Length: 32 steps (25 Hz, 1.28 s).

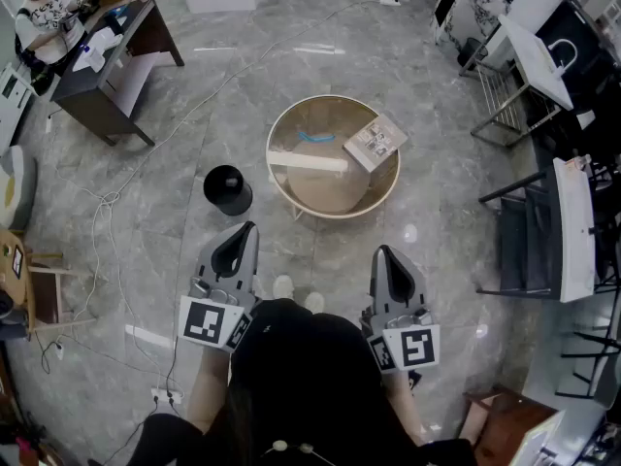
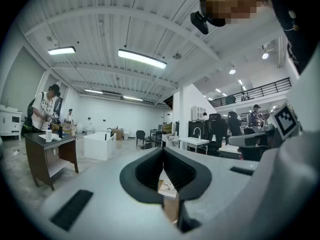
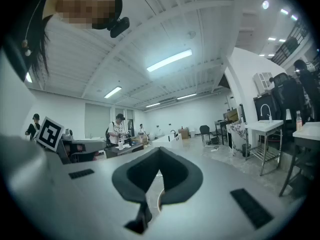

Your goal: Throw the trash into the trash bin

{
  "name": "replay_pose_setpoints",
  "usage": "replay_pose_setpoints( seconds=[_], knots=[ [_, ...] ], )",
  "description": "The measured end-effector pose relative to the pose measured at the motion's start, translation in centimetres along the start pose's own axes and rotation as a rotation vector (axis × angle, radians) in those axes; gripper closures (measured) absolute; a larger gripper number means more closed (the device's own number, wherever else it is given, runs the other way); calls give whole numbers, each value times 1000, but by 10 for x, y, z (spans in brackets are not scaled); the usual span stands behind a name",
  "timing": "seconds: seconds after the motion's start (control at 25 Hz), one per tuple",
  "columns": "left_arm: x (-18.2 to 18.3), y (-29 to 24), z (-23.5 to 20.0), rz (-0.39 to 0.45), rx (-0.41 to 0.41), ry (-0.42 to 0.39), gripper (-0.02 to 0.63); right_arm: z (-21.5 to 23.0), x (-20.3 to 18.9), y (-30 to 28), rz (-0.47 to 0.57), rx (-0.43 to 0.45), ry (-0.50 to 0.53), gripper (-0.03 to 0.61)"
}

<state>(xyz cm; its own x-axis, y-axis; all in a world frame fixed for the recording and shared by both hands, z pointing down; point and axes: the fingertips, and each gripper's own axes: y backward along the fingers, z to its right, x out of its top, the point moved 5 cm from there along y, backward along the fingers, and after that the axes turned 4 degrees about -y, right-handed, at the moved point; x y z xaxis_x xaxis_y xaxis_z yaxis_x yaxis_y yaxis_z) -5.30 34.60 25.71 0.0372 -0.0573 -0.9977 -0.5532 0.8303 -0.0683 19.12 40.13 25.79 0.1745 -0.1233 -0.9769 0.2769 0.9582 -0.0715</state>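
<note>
A round wooden table stands ahead of me on the grey floor. On it lie a small blue piece, a long white strip and a printed paper packet. Left of the table, a black trash bin sits on the floor. My left gripper is held level just short of the bin, its jaws closed with nothing between them. Short of the table's near right edge, my right gripper also points level and is shut and empty.
A dark desk with a seated person is at the far left. Cables trail over the floor left of the bin. Dark chairs and white racks line the right side. A wooden stool stands at the left edge.
</note>
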Motion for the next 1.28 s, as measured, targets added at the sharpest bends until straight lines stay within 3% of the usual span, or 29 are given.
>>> replay_pose_setpoints(
  seconds=[0.44,0.64,0.88,1.12,1.28],
  knots=[
    [-7,7,-26,-14,20,5,607,-20,-6,-19,-12,22,2,578],
    [-15,14,-51,-21,29,25,607,-29,-14,-28,-8,35,-73,577],
    [-29,24,-85,-20,16,72,607,-25,-29,-38,-30,-17,-47,577],
    [-45,10,-105,-69,-10,112,606,-18,-52,-67,-161,10,2,528],
    [-60,-15,-110,-90,-32,137,606,-9,-76,-101,-278,30,146,494]
  ],
)
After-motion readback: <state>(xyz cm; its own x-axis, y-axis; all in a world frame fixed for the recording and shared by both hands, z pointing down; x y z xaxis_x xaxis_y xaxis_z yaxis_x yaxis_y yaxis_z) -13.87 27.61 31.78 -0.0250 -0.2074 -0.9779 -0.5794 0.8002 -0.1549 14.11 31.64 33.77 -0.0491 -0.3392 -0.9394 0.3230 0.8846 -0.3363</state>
